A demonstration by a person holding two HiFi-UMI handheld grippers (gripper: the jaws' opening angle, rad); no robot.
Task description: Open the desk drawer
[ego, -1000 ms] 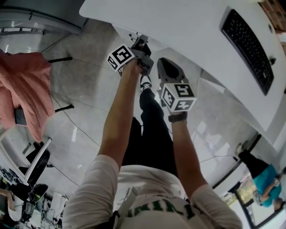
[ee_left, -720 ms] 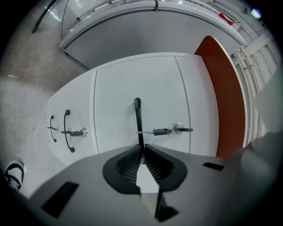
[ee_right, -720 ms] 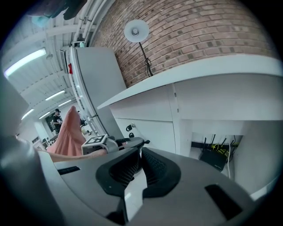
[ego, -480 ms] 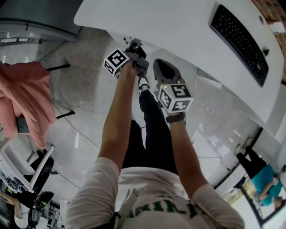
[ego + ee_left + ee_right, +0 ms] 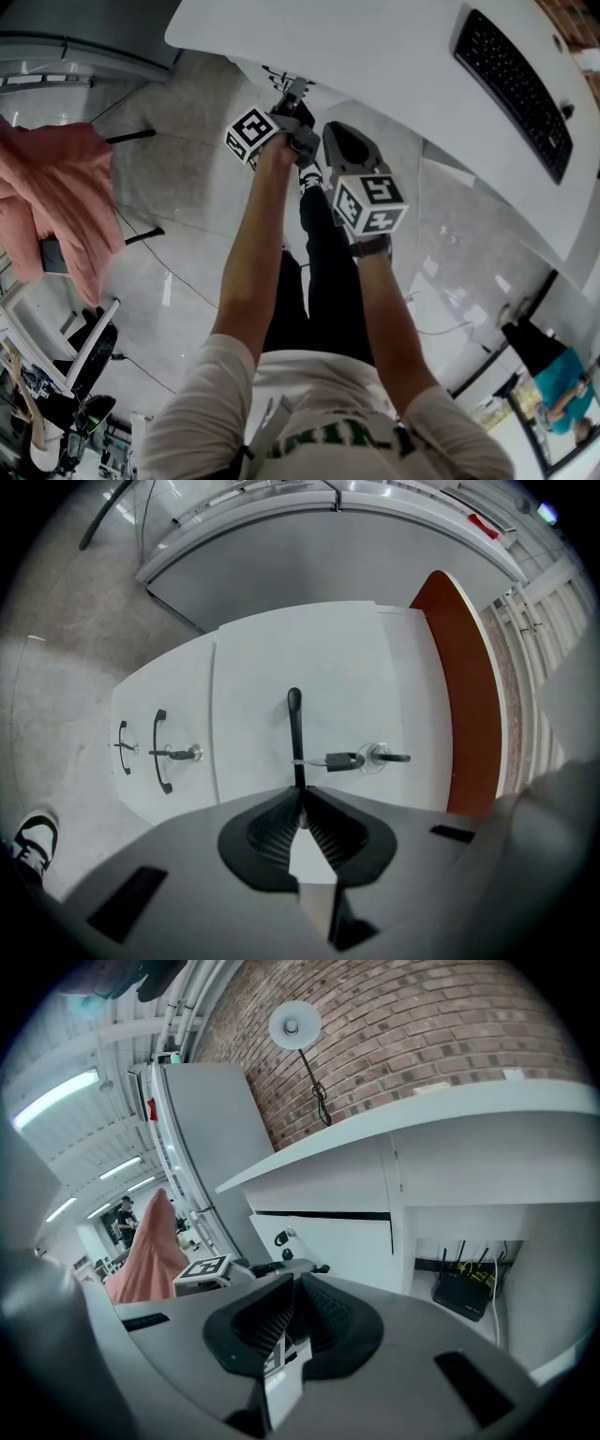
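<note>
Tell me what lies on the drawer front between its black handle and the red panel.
The left gripper view shows a round lock with a key in it and a dark tag reaching toward the handle.

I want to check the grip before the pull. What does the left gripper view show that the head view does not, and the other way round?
Only the left gripper view: the left gripper with its fingers closed on the black drawer handle, a key in the lock beside it, and two more handles further left.
Only the head view: the right gripper, holding nothing, beside the left one, the keyboard on the desk top, and a pink cloth.
Both: the left gripper and the white desk.
</note>
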